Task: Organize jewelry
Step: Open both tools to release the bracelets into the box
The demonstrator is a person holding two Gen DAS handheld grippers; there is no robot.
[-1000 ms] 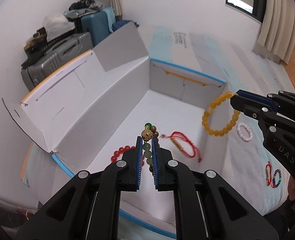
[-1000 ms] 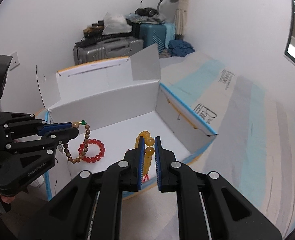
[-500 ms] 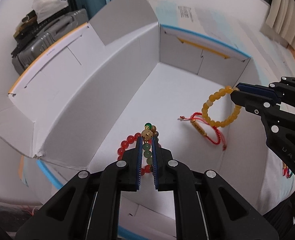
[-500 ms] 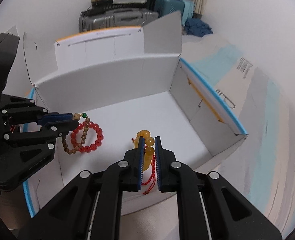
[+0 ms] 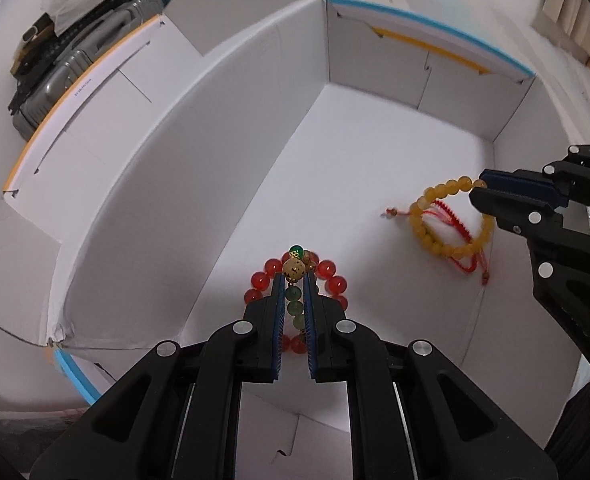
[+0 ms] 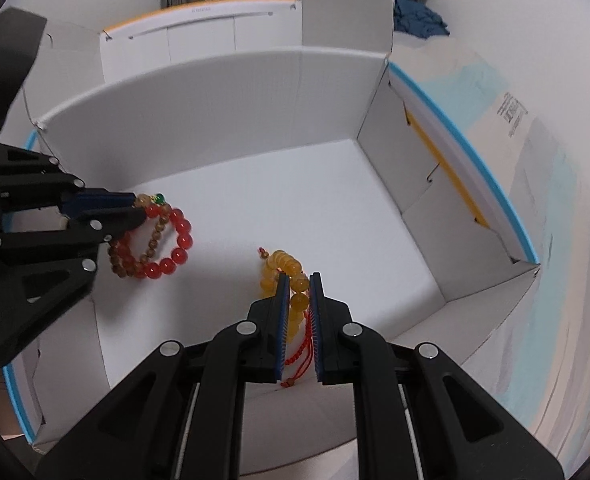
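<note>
A wooden-bead bracelet (image 6: 135, 254) with a cream bead and a green bead at its top hangs from the left gripper (image 5: 295, 280), clenched on its upper beads, inside an open white cardboard box (image 5: 223, 128). In the right wrist view its loop hangs lengthwise down from the pads, its lower end overlapping a red bead bracelet (image 6: 167, 240) that lies flat on the box floor near the left wall. In the left wrist view the strand runs straight along the gap between the blue pads (image 5: 280, 308), green beads in line, the cream bead just past the tips.

To the right, a yellow bead bracelet (image 5: 447, 220) is pinched at one edge by the right gripper (image 6: 297, 280), also clamped on its catch. Its ring tilts away from the pads toward the box floor, over a red cord bracelet (image 5: 467, 240) whose knotted ends trail out on both sides. Whether the yellow beads touch the floor cannot be told.

Both grippers point steeply down into the box, well apart from each other. Beyond the box's raised flaps stand a grey suitcase (image 5: 55, 76) and a pile of blue cloth (image 6: 419, 16).
</note>
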